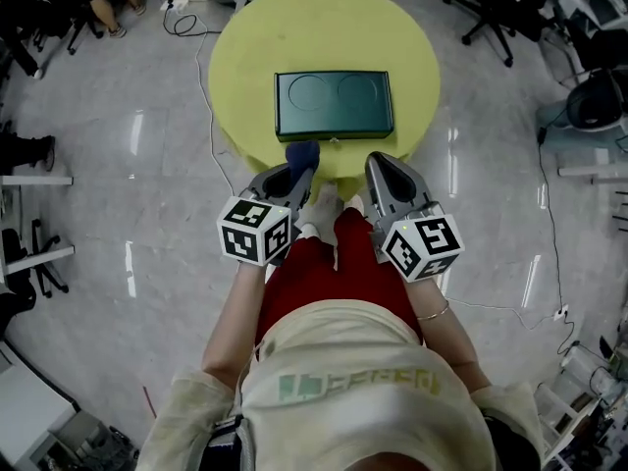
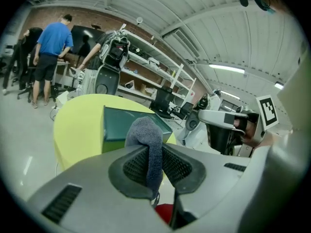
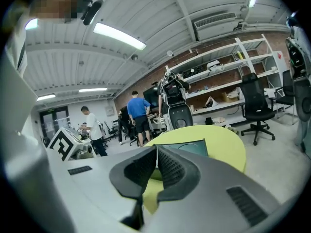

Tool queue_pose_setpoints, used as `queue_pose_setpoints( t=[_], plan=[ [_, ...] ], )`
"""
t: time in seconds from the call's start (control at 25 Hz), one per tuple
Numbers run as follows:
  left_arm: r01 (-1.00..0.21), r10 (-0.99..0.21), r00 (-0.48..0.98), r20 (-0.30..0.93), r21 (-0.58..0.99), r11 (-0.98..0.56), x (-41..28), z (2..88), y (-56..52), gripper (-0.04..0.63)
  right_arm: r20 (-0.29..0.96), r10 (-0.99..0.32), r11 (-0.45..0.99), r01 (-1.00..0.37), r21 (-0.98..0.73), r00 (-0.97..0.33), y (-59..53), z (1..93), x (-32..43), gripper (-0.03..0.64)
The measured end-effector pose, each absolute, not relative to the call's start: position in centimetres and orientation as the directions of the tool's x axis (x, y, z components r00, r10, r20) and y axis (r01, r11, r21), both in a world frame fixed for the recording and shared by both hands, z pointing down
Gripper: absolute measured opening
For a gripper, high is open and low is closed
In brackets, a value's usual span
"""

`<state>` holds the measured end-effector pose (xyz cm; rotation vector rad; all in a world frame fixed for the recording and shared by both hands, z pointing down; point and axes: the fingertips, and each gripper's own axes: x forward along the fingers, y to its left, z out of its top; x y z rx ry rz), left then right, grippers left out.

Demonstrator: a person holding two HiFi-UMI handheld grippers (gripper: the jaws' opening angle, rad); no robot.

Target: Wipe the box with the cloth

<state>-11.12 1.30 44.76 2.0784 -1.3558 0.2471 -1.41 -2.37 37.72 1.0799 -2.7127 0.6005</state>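
A flat dark green box (image 1: 334,105) lies in the middle of the round yellow table (image 1: 245,57). My left gripper (image 1: 294,177) is shut on a blue-grey cloth (image 1: 301,154), held at the table's near edge, short of the box. In the left gripper view the cloth (image 2: 148,142) sticks up between the jaws with the box (image 2: 131,123) beyond it. My right gripper (image 1: 385,180) is shut with nothing in it, also at the near edge. The box (image 3: 192,148) shows past its jaws in the right gripper view.
Grey floor surrounds the table. A cable (image 1: 204,77) runs along the floor at the table's left. Office chairs (image 1: 496,13) stand at the back right. Several people (image 3: 138,115) stand near shelves (image 3: 228,76) behind the table.
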Motion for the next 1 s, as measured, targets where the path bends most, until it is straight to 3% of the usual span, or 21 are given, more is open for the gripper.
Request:
queue_pose_setpoints(
  t=[0.24, 0.48, 1.0],
  plan=[
    [-0.829, -0.684, 0.557, 0.471, 0.361, -0.427, -3.9, 42.2, -5.8, 0.061, 0.286, -0.695, 0.584, -0.75, -0.31, -0.659, -7.8, 38.1, 3.8, 0.038],
    [-0.841, -0.689, 0.541, 0.483, 0.308, -0.445, 2.1, 39.5, -16.2, 0.061, 0.279, -0.728, 0.532, -0.773, -0.345, -0.626, -14.4, 38.0, 11.3, 0.038],
    [-0.934, -0.73, 0.356, 0.583, 0.226, -0.275, 5.2, 42.3, -33.6, 0.061, 0.313, -0.702, 0.494, -0.754, -0.432, -0.64, -24.0, 41.0, 18.4, 0.038]
  ],
)
